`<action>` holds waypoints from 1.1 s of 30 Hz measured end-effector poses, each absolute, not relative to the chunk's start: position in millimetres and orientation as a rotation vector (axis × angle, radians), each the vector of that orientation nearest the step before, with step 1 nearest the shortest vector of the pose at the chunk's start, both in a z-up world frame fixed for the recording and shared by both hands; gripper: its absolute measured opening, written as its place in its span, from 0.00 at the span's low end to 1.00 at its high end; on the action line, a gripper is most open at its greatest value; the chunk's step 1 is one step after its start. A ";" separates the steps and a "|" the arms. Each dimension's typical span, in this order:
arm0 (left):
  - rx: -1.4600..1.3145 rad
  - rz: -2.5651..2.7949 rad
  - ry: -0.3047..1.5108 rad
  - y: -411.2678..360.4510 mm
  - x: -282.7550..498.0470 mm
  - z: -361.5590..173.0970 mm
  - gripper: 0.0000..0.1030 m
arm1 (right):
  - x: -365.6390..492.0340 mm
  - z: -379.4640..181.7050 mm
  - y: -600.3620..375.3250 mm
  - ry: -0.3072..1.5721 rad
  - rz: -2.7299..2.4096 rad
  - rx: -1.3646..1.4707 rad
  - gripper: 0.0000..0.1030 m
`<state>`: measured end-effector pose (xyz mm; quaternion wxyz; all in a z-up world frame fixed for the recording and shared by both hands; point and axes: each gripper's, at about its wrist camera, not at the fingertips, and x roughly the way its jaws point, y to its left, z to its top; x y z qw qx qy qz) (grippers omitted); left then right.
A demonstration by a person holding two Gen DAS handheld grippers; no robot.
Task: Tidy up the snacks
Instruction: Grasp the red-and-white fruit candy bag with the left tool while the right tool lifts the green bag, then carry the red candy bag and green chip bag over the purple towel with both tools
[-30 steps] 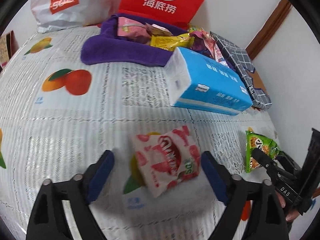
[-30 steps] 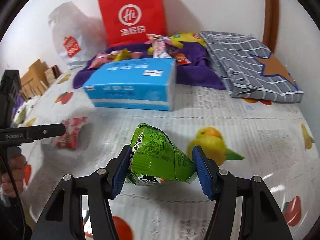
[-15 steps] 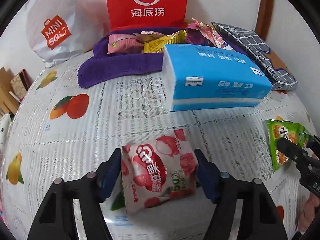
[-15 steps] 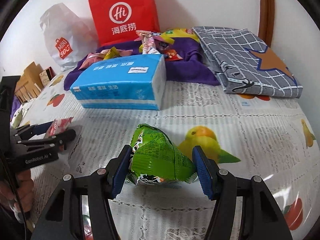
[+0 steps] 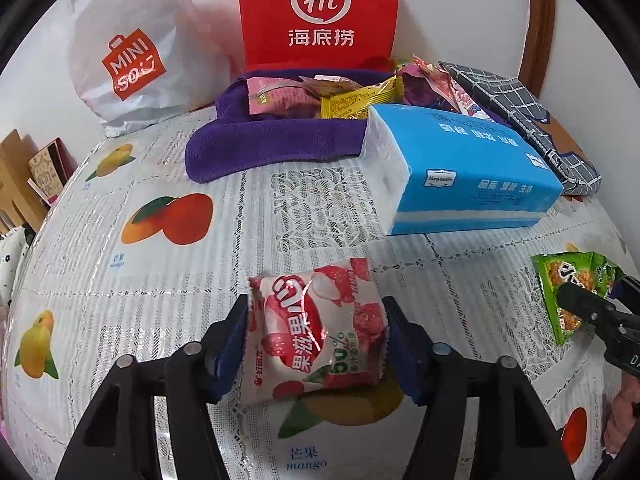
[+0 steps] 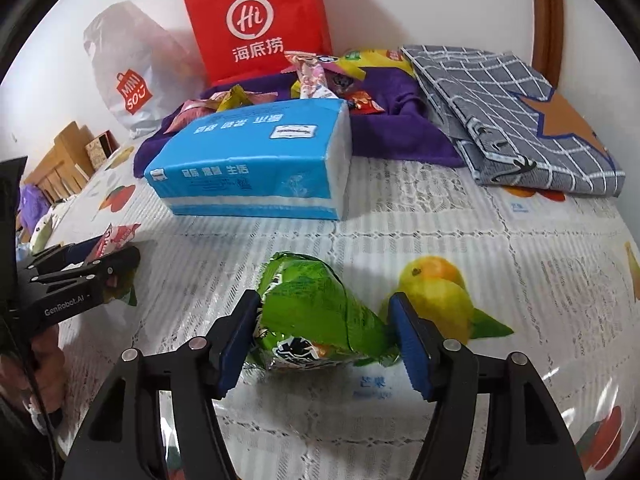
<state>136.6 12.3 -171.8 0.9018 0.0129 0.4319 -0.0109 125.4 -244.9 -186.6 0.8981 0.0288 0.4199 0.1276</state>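
Note:
A pink lychee snack packet (image 5: pixel 316 332) sits between the blue pads of my left gripper (image 5: pixel 317 312), which press on both its sides just above the fruit-print tablecloth (image 5: pixel 120 300). In the right wrist view the same left gripper (image 6: pixel 100 260) shows at the left edge with the pink packet (image 6: pixel 118 236) in it. My right gripper (image 6: pixel 324 304) holds a green snack packet (image 6: pixel 316 320); its jaws are opening, and the pads still touch the bag. That green packet (image 5: pixel 572 296) also shows at the right of the left wrist view.
A blue tissue pack (image 5: pixel 460 172) lies mid-table. Behind it a purple towel (image 5: pixel 272 140) carries several snack packets. A red paper bag (image 5: pixel 320 12) and a white plastic bag (image 5: pixel 132 72) stand against the wall. A grey checked cloth (image 6: pixel 512 120) lies at the right.
My left gripper's jaws closed from wide apart onto the pink packet, and its view tipped upward toward the wall. The right gripper stayed put with the green packet.

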 end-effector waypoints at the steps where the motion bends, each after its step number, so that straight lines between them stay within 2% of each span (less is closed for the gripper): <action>1: 0.031 -0.019 0.895 11.6 137.0 -171.9 0.65 | 125.2 -187.6 -245.7 0.868 0.267 0.063 0.65; 3: 0.034 -0.016 0.895 11.0 136.7 -172.0 0.65 | 123.3 -189.4 -242.0 0.859 0.264 0.036 0.65; 7: 0.016 -0.012 0.889 14.4 136.1 -171.3 0.58 | 120.7 -188.2 -234.4 0.852 0.256 -0.016 0.61; 11: 0.024 -0.030 0.892 14.8 135.2 -170.5 0.55 | 119.4 -180.9 -235.1 0.849 0.251 -0.020 0.59; 22: -0.101 -0.142 0.939 18.3 132.1 -156.6 0.53 | 113.3 -150.2 -236.6 0.786 0.255 -0.009 0.59; 33: -0.126 -0.205 0.913 5.4 131.4 -120.0 0.53 | 125.1 -114.8 -237.3 0.747 0.236 -0.006 0.59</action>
